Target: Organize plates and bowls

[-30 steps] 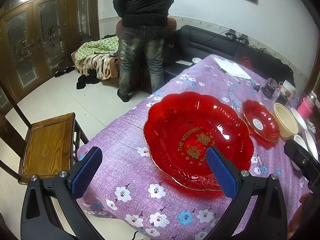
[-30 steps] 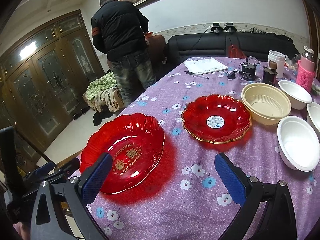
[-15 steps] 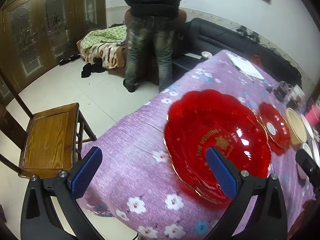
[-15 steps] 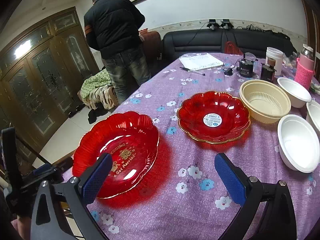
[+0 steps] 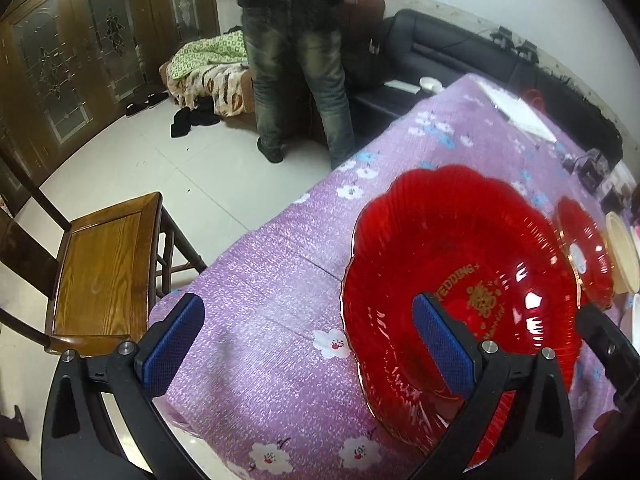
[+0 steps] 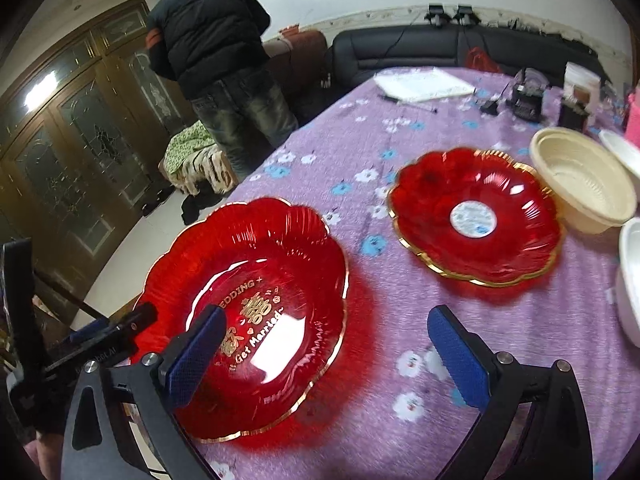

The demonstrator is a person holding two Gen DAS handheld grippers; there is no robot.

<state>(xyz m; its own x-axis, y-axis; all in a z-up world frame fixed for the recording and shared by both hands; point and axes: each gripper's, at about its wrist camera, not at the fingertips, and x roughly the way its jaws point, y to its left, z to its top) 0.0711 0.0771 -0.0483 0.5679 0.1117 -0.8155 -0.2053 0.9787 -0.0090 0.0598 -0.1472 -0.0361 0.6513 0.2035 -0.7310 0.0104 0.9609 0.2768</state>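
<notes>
A large red scalloped plate with gold wedding lettering lies on the purple flowered tablecloth near the table's front corner; it also shows in the right wrist view. A smaller red plate with a white sticker lies to its right, also in the left wrist view. A cream bowl and white bowls stand at the right edge. My left gripper is open, its right finger over the large plate's near rim. My right gripper is open and empty above the large plate's right side.
A wooden chair stands at the table's left corner. A person in a black jacket stands beyond the table by a black sofa. A notepad, small devices and cups sit at the far end.
My left gripper has swung left, so the large plate now sits under its right finger. My right gripper has moved left and nearer, now over the large plate's right side.
</notes>
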